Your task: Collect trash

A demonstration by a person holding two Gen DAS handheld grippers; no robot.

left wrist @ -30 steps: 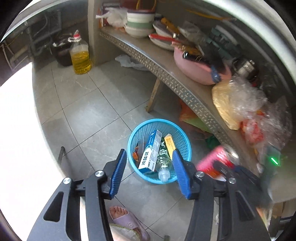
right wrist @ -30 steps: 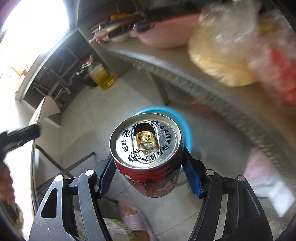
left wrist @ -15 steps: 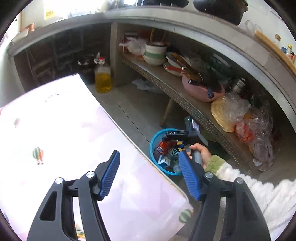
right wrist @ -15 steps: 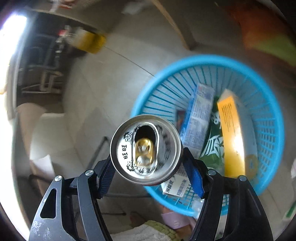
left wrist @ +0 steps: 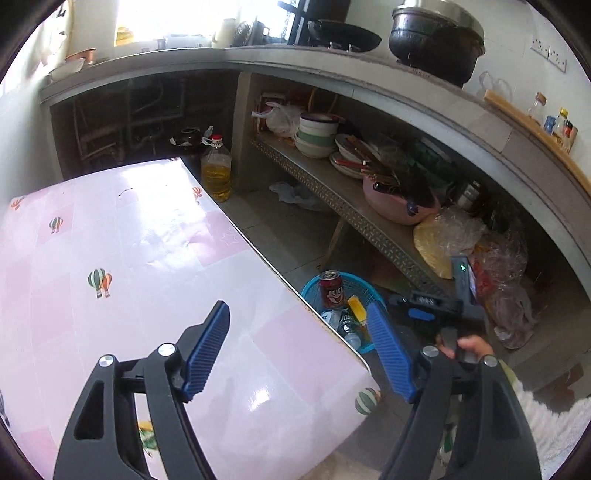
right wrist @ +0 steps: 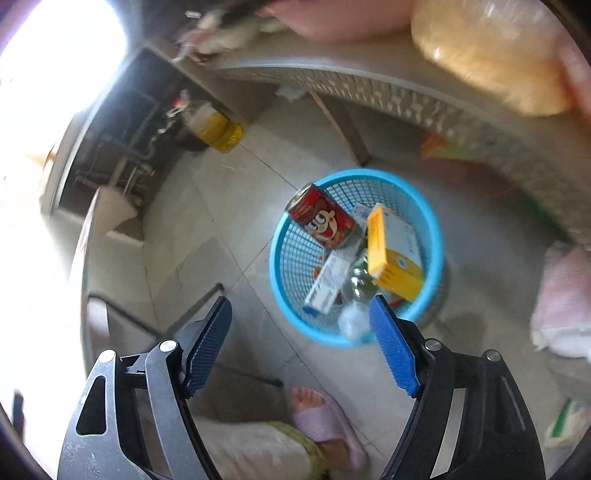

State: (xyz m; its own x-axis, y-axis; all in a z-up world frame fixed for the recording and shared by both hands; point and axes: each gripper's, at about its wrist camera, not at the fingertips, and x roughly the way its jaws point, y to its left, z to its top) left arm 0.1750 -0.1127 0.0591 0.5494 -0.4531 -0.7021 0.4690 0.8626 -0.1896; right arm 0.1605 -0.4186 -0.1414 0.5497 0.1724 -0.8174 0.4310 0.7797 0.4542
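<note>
Can (right wrist: pixel 320 220) in basket (right wrist: pixel 284 280); table (left wrist: pixel 147 258) edge half-hides basket; both jaws spread, empty.

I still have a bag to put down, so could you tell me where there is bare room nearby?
The pink tablecloth is bare ahead of the left gripper. The floor tiles left of the blue basket are open. The shelf and basket are crowded.

Grey tiled floor (right wrist: pixel 207 206); concrete counter (left wrist: pixel 332 70) over metal shelf (left wrist: pixel 332 192); bright window (left wrist: pixel 177 18).
</note>
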